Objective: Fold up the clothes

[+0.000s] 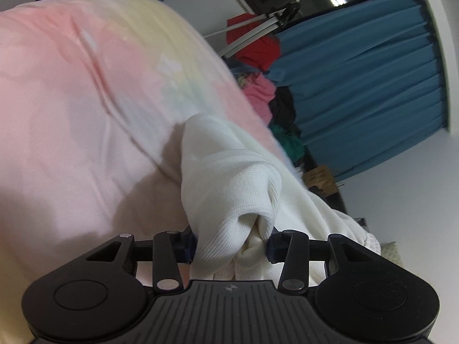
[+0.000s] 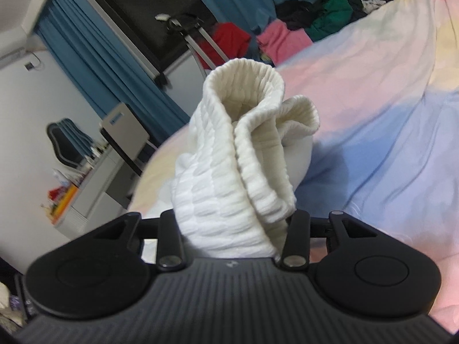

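Bedsheet (image 2: 373,91) in pastel pink, yellow and blue fills both views — blue curtains (image 1: 358,66) and a clothes pile (image 2: 287,34) behind. Fingertips buried in fabric. Left gripper (image 1: 231,240) clamped on the white garment (image 1: 229,189); right gripper (image 2: 233,229) clamped on its ribbed edge (image 2: 243,120), bunched above the bed.

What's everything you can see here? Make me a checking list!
Surface: bed sheet, pastel pink, blue and yellow, wrinkled.
Job's things: white ribbed garment, bunched up, lifted off the sheet.
Clutter: clothes pile in red, pink, green and dark colours past the bed.
Grippers: left tongs and right tongs both shut on the garment.
Cables: nothing seen.
Surroundings: blue curtains, white wall, grey drawer unit.
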The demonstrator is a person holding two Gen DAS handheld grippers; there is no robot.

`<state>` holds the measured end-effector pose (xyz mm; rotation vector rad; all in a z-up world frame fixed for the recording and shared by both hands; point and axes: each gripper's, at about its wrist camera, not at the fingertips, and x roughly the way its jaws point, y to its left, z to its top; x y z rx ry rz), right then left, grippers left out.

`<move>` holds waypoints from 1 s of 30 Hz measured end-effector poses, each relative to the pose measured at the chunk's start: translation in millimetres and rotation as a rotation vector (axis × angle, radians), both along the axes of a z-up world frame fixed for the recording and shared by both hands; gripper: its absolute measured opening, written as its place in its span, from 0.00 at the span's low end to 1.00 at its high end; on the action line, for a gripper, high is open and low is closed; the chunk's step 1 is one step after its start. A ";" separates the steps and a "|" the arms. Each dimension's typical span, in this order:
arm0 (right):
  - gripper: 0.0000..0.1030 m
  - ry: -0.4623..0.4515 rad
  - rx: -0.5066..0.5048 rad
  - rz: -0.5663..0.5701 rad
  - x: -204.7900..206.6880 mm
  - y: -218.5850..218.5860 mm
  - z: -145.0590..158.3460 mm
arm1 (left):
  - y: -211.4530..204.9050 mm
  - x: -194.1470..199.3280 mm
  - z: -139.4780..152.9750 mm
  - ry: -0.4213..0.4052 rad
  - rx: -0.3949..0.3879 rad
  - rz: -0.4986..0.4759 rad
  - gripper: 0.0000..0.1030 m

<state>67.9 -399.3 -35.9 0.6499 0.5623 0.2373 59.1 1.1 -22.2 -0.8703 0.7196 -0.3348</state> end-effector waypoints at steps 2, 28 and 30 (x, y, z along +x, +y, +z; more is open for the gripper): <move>0.42 -0.016 0.024 -0.004 0.0 -6.4 9.9 | -14.1 7.9 14.2 -0.021 0.006 -0.026 0.42; 0.42 -0.005 0.023 -0.510 151.4 -345.1 45.3 | -451.7 296.5 21.0 -0.128 0.106 -0.424 0.40; 0.42 0.035 0.040 -0.533 157.8 -353.7 13.7 | -458.5 300.1 -11.9 -0.101 0.140 -0.443 0.40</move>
